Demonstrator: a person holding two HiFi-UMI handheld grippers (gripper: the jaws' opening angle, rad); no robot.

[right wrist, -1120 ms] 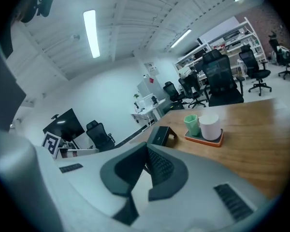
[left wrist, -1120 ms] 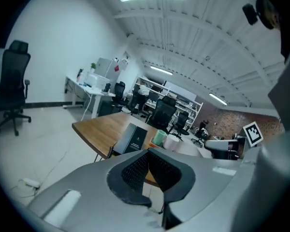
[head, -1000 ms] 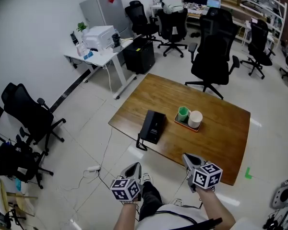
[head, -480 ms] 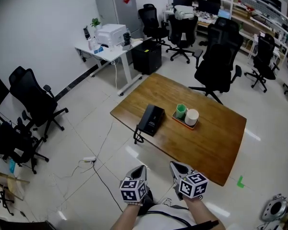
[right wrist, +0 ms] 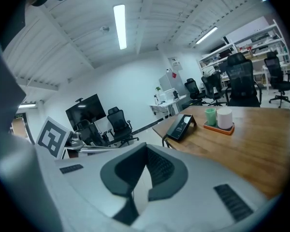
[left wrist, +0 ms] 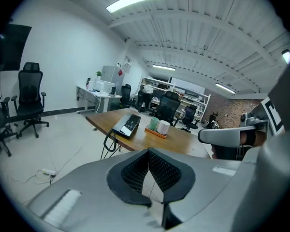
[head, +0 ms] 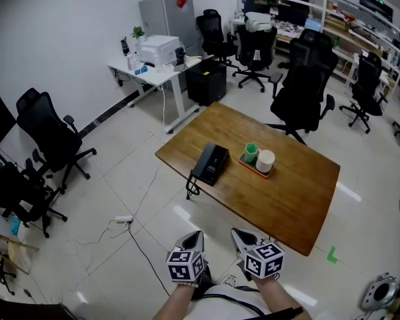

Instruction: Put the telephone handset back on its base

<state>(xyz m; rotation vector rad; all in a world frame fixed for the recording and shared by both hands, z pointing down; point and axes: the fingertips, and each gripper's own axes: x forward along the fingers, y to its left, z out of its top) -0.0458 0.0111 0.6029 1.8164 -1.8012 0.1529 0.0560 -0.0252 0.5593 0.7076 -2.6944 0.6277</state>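
Note:
A black telephone (head: 210, 163) lies near the left edge of the wooden table (head: 287, 192), with its coiled cord (head: 193, 189) hanging over that edge. From this distance I cannot tell whether the handset sits on the base. Both grippers are held low near the person's body, well short of the table. My left gripper (head: 194, 236) is shut and empty, as is my right gripper (head: 239, 235) beside it. In the left gripper view the telephone (left wrist: 128, 123) lies far ahead of the shut gripper (left wrist: 148, 151). In the right gripper view the telephone (right wrist: 181, 126) is likewise beyond the shut gripper (right wrist: 146, 146).
An orange tray (head: 256, 167) with a green cup (head: 252, 154) and a white cup (head: 265, 160) sits right of the telephone. Black office chairs (head: 303, 85) stand behind the table and at the left (head: 50, 135). A white desk with a printer (head: 159, 49) stands far left. A cable and power strip (head: 123, 219) lie on the floor.
The view has drawn back from the table, which now looks smaller and farther. The right gripper has moved left, closer to the left gripper. Both stay shut and empty.

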